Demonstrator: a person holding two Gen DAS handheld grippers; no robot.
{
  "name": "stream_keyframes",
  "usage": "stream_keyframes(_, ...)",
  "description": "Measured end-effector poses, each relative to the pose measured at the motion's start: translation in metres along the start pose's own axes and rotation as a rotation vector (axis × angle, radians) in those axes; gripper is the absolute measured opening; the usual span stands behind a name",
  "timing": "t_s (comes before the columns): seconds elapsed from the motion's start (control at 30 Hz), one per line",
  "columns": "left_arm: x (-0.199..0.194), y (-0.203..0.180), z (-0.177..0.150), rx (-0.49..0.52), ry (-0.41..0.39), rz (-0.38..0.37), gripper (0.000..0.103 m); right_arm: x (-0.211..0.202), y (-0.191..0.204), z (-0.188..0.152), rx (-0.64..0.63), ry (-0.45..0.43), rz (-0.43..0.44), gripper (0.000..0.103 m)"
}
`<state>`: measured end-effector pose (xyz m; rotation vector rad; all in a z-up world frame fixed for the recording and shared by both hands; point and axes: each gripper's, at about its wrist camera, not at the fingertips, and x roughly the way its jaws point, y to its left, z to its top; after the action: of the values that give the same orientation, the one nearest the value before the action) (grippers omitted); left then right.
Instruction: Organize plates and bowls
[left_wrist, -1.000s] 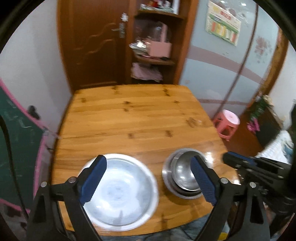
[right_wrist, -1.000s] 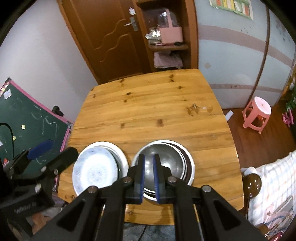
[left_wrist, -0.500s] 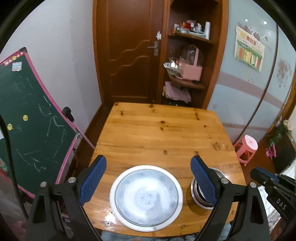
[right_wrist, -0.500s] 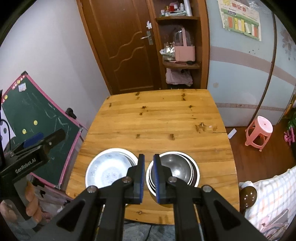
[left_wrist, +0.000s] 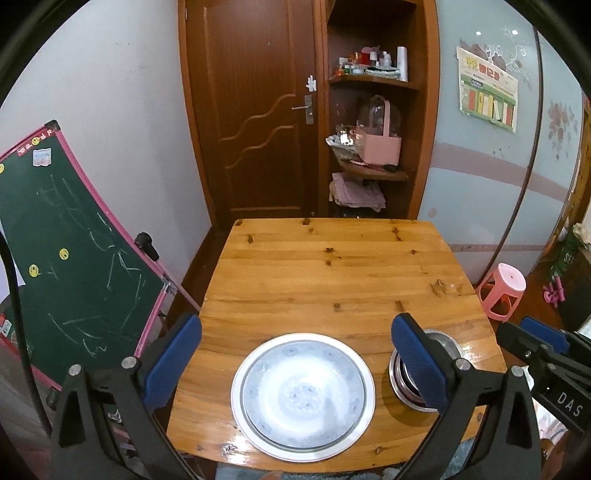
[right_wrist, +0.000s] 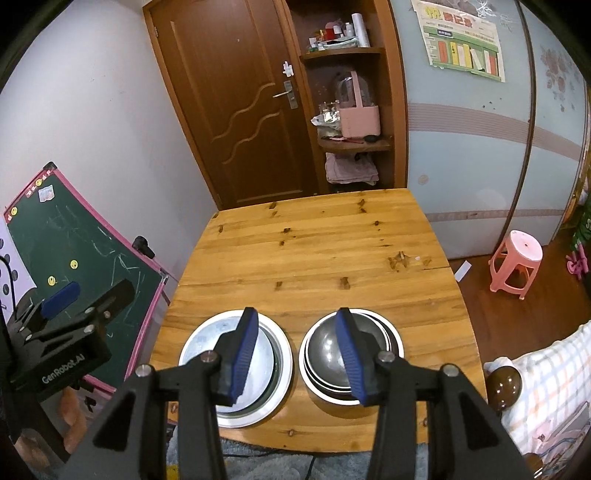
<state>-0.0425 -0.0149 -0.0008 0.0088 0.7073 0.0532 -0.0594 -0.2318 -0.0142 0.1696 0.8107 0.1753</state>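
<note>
Two stacks stand near the front edge of the wooden table (left_wrist: 332, 266). On the left are flat metal plates (left_wrist: 303, 397) (right_wrist: 273, 354) with a pale patterned one on top. On the right are nested steel bowls (left_wrist: 445, 338) (right_wrist: 325, 347). My left gripper (left_wrist: 296, 321) hangs above and behind the plates; its jaws are opening wide with nothing between them. Its right finger (left_wrist: 417, 363) hides part of the bowls. My right gripper (right_wrist: 297, 314) hovers over the gap between the two stacks. Its jaws are opening and empty.
A green chalkboard (left_wrist: 66, 266) leans left of the table. A pink stool (right_wrist: 517, 262) stands on the floor to the right, and checked bedding (right_wrist: 546, 391) lies near the front right. Door (left_wrist: 255, 122) and shelves (left_wrist: 369, 147) stand behind the table.
Both grippers have drawn back and up from the table, so the stacks look smaller and lower. The right jaws went from shut to apart. The left jaws widened a little.
</note>
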Motion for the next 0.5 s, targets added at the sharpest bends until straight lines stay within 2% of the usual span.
stream_keyframes(0.5, 0.01, -0.007, -0.006, 0.007, 0.044, -0.016, 0.102, -0.001, 0.011, -0.007, -0.036, -0.028, -0.022, 0.044)
